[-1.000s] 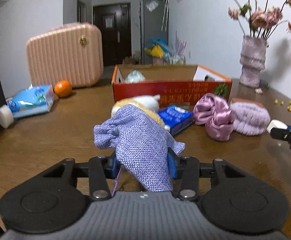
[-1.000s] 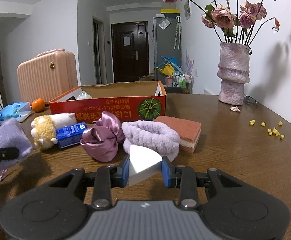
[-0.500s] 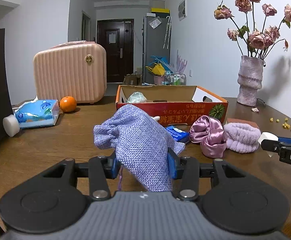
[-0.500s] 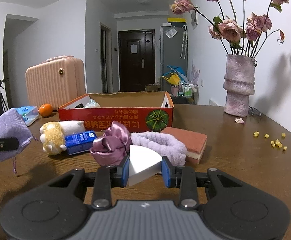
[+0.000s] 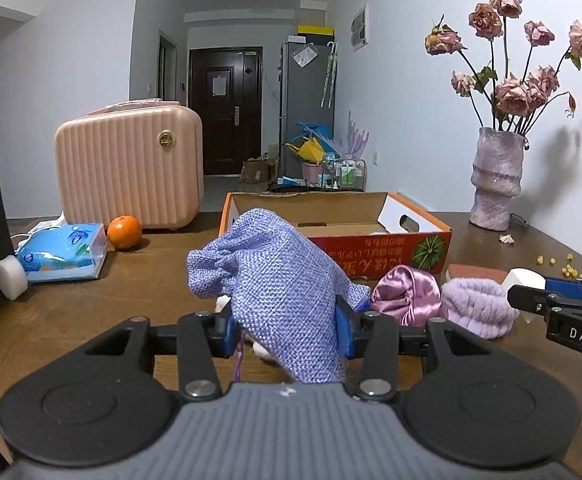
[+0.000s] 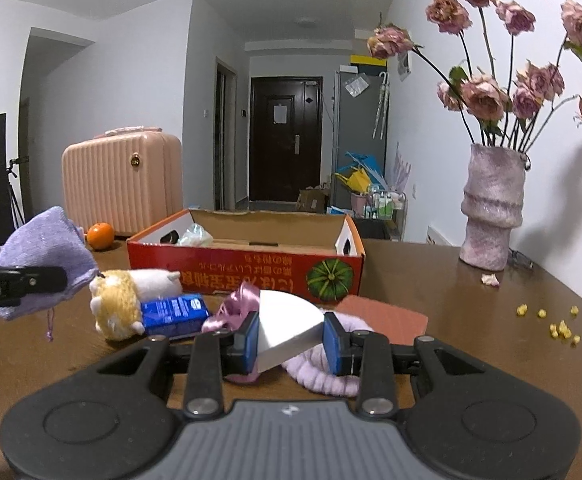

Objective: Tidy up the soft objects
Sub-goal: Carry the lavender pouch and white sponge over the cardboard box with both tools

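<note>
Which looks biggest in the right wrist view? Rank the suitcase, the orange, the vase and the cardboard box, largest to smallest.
1. cardboard box, widest in the picture, and nearer the camera
2. suitcase, further back, so its true size against the box is unsure
3. vase
4. orange, clearly the smallest

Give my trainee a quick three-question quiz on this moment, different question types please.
1. True or false: the left gripper is shut on a lilac woven drawstring pouch.
2. The right gripper holds: A) a pink satin scrunchie, B) a white wedge-shaped foam sponge, C) a blue carton.
3. Fill in: the yellow-and-white plush toy lies on the brown wooden table, in front of the red cardboard ____.

Key: 1 true. 2 B, the white wedge-shaped foam sponge. 3 box.
</note>
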Available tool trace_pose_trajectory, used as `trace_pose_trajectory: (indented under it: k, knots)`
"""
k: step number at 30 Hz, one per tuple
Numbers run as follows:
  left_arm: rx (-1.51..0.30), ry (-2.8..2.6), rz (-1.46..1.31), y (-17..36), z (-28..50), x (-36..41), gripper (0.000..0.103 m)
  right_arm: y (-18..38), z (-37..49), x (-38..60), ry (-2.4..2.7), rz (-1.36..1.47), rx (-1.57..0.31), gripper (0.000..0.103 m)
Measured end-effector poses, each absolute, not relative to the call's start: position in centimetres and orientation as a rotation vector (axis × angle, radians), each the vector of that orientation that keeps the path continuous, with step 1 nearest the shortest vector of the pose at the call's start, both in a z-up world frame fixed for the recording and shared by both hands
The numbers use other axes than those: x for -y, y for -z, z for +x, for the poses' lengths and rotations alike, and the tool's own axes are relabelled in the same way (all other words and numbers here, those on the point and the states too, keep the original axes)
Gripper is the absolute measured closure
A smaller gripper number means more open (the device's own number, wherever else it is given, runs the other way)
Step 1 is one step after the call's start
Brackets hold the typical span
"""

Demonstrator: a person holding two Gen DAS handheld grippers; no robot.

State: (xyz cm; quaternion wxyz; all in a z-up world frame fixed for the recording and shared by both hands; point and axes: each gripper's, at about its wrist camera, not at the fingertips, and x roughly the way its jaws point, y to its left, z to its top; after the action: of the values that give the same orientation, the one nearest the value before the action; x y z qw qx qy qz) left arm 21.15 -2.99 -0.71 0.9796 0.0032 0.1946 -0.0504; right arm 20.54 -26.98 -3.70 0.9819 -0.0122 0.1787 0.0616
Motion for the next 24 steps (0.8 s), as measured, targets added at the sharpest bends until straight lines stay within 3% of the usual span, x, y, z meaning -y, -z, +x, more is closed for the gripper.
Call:
trace_pose_trajectory:
  k: [24]
  knots:
    - [-0.358, 0.095, -0.052, -2.2, 27.4, 3.7, 0.057, 0.9, 27.5, 24.8, -0.126, 0.004, -0.292, 0.071]
